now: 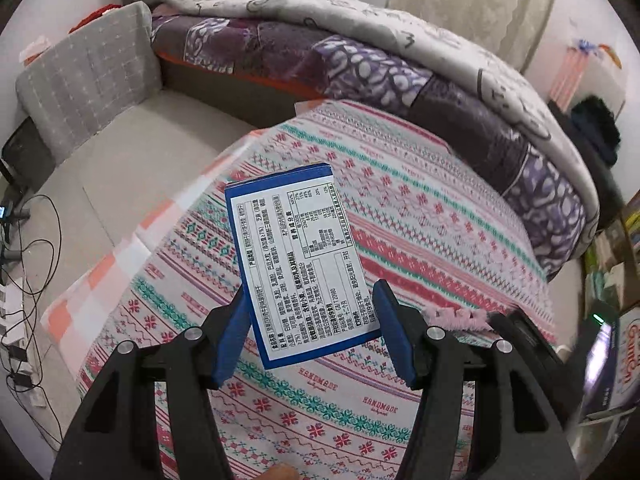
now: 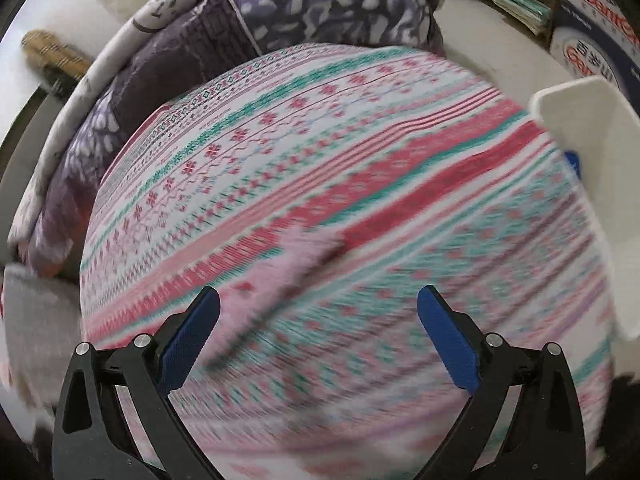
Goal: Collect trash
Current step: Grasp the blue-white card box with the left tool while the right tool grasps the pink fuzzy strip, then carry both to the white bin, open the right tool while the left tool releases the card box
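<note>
Left wrist view shows my left gripper (image 1: 310, 312) clamped on a blue-edged box (image 1: 300, 264), my blue pads pressing its two long sides near the lower end. The box's long axis runs away from me along my fingers, leaning a little to the left at its far end, with the white printed label face turned up toward the camera. It hangs above the patterned bedspread (image 1: 440, 232), clear of the cloth. Beyond it lie a purple quilt (image 1: 360, 68) and a pale blanket (image 1: 400, 28) heaped along the bed's far side; a grey cushion (image 1: 88, 84) stands at the left, and cables (image 1: 28, 240) trail on the floor. My right gripper (image 2: 318, 308) has its fingers well apart with nothing between them, over the same bedspread, which is smeared by blur. A white container (image 2: 592, 184) rises at the right edge, cartons (image 2: 592, 12) behind it.
</note>
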A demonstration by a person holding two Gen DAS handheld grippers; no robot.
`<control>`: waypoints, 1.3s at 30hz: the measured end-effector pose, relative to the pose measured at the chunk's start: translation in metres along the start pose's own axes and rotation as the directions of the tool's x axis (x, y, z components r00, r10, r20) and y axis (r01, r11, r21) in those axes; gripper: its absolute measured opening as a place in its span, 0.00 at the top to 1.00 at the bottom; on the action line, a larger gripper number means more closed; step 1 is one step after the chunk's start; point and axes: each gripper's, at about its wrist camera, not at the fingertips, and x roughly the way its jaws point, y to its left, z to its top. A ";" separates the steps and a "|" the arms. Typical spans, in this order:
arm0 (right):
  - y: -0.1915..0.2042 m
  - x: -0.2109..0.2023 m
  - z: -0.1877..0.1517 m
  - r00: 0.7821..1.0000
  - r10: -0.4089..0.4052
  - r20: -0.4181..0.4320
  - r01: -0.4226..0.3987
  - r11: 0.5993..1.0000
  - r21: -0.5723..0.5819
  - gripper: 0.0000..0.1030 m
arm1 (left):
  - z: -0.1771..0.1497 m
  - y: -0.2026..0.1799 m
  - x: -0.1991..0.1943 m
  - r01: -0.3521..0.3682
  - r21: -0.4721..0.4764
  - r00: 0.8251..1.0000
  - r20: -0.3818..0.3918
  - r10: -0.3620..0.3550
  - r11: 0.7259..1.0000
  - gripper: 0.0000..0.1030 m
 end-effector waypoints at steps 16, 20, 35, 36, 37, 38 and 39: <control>0.037 -0.002 -0.037 0.999 -0.036 0.035 0.047 0.905 -0.422 0.73 | 0.007 0.026 -0.010 0.042 -0.020 0.999 -0.002 -0.042 0.999 0.42; 0.027 -0.020 -0.048 1.000 -0.003 0.004 0.005 0.870 -0.493 0.74 | 0.005 0.022 -0.009 0.044 -0.003 0.999 -0.004 -0.044 0.999 0.42; -0.004 -0.102 -0.026 0.981 0.149 0.127 -0.061 0.849 -0.525 0.74 | -0.008 -0.021 -0.012 0.013 0.089 0.998 0.059 -0.019 0.996 0.42; -0.008 -0.102 -0.024 0.979 0.152 0.137 -0.060 0.854 -0.517 0.74 | -0.010 -0.025 -0.012 0.009 0.096 0.998 0.063 -0.015 0.995 0.42; -0.012 -0.103 -0.021 0.977 0.153 0.152 -0.056 0.861 -0.505 0.74 | -0.012 -0.030 -0.011 0.005 0.104 0.998 0.067 -0.012 0.995 0.42; -0.013 -0.103 -0.018 0.976 0.154 0.157 -0.056 0.866 -0.498 0.74 | -0.013 -0.034 -0.011 0.002 0.110 0.997 0.070 -0.010 0.994 0.42; -0.015 -0.104 -0.015 0.974 0.159 0.160 -0.062 0.870 -0.488 0.74 | -0.015 -0.038 -0.010 0.000 0.117 0.997 0.075 -0.009 0.993 0.42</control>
